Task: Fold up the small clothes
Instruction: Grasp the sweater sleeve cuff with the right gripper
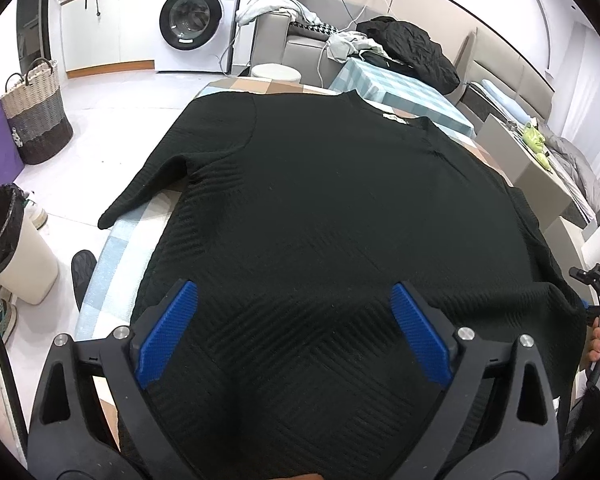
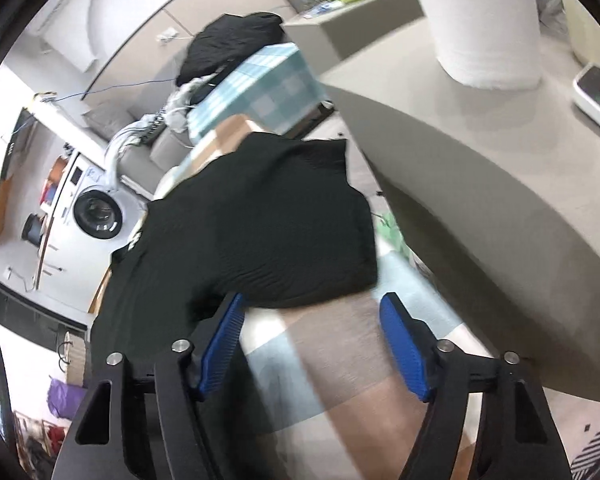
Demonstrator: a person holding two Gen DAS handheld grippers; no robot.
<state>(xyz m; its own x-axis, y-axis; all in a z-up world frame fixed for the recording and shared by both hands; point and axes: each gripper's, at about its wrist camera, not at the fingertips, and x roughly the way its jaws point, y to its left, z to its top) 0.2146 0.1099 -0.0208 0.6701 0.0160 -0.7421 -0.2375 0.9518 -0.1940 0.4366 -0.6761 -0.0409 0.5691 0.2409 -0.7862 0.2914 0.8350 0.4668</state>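
A black ribbed sweater (image 1: 320, 208) lies spread flat on the checked table (image 1: 132, 240), neck at the far end, one sleeve hanging over the left edge. My left gripper (image 1: 294, 300) is open above the sweater's near hem, its blue pads (image 1: 168, 332) apart and empty. In the right wrist view the sweater's right sleeve (image 2: 268, 220) lies folded on the table. My right gripper (image 2: 312, 308) is open just in front of the sleeve's edge, over the checked cloth (image 2: 332, 360), holding nothing. The right gripper also shows at the right edge of the left wrist view (image 1: 598, 280).
A second checked table (image 1: 404, 92) with a black jacket (image 1: 412, 48) stands beyond. A bin (image 1: 8, 248) and woven basket (image 1: 36, 116) sit on the floor at left. A grey counter (image 2: 480, 168) with a paper roll (image 2: 484, 20) lies right of the table.
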